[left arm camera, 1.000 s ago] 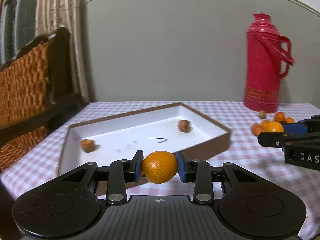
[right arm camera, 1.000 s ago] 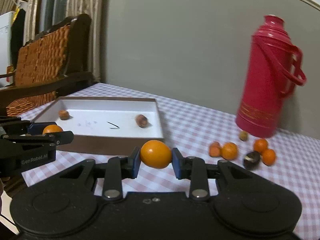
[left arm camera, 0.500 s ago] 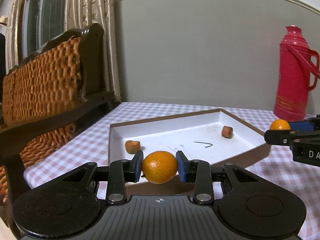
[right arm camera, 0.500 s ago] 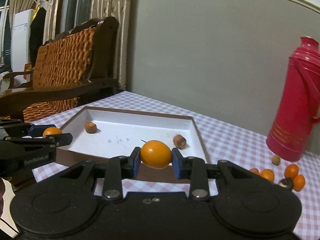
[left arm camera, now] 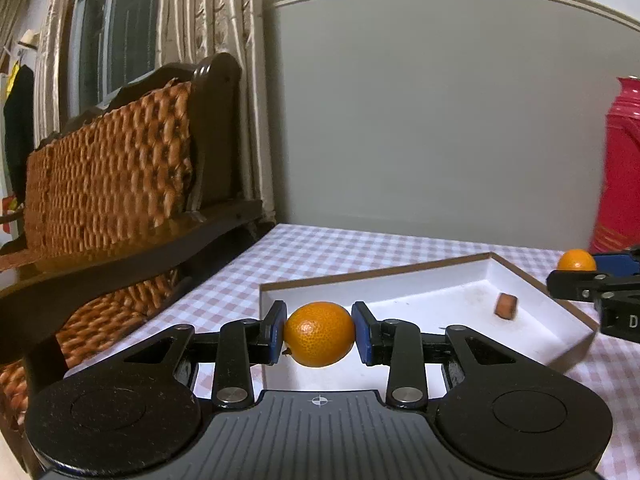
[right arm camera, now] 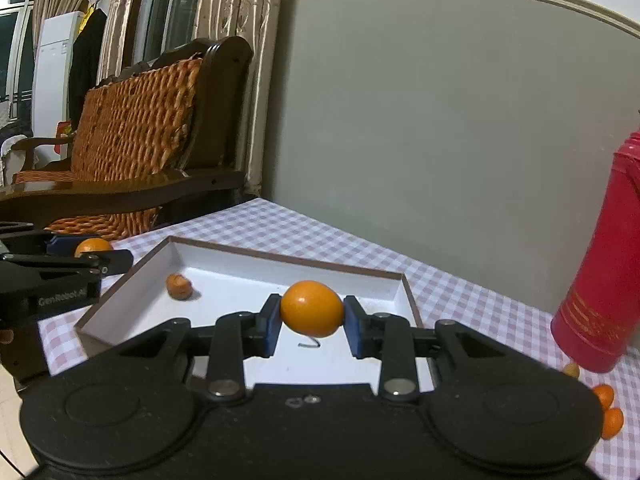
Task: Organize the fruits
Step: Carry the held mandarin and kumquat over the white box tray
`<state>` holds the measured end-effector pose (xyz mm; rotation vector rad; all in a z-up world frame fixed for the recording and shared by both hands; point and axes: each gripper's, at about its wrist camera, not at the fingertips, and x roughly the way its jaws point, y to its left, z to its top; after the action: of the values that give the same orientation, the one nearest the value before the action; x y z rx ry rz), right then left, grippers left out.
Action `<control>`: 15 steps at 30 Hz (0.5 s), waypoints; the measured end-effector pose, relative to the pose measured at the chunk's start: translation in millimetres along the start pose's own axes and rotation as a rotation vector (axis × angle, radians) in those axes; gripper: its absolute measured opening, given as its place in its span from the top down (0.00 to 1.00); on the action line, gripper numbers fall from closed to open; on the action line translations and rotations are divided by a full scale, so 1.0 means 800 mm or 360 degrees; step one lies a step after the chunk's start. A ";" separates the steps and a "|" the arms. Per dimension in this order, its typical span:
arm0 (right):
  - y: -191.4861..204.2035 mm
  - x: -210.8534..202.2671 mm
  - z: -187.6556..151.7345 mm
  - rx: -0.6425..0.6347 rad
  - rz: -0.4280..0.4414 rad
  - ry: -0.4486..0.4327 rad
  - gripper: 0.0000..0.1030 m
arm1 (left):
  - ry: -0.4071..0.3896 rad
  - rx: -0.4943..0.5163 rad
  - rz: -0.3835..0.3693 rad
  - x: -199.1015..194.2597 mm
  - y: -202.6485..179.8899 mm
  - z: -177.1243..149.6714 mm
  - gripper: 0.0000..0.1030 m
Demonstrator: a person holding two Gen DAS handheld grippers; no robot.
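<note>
- Between your left gripper's (left arm camera: 320, 334) blue pads sits a pitted, faintly shiny orange (left arm camera: 320, 334).
- Your right gripper (right arm camera: 311, 322) pinches a smoother, glossier orange (right arm camera: 311, 309).
- Both tool bodies look like matt black plastic with metal rivets.
- Ahead lies a matt white tray (right arm camera: 248, 276) with brown card-like rim.
- Under it, checked cloth (right arm camera: 312, 232).
- To your right, glossy red flask (right arm camera: 600, 300).
- To your left, woven wicker chair (left arm camera: 108, 176), polished dark wood frame.

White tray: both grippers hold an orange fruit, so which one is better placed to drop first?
Right, probably. The right gripper holds its orange fruit over the white tray floor; the left gripper's fruit sits near the tray's corner edge.
</note>
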<state>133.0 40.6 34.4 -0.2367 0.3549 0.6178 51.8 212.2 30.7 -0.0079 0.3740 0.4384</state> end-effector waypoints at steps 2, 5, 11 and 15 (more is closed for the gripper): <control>-0.007 0.009 0.004 0.0015 0.0004 0.0005 0.77 | 0.0004 -0.0015 0.0011 0.009 0.005 0.004 0.65; -0.014 0.024 0.009 0.0014 -0.0007 0.0011 0.77 | 0.0019 -0.0011 0.0010 0.020 0.007 0.007 0.65; -0.040 0.064 0.014 0.0075 -0.0022 0.0058 0.77 | 0.0054 0.0013 0.0021 0.045 0.006 0.013 0.65; -0.044 0.074 0.015 0.0068 -0.0016 0.0066 0.77 | 0.0056 0.0041 0.0034 0.058 0.001 0.015 0.65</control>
<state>202.1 47.7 25.8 -0.2105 0.4065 0.5956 94.8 232.8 25.6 0.0134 0.4145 0.4547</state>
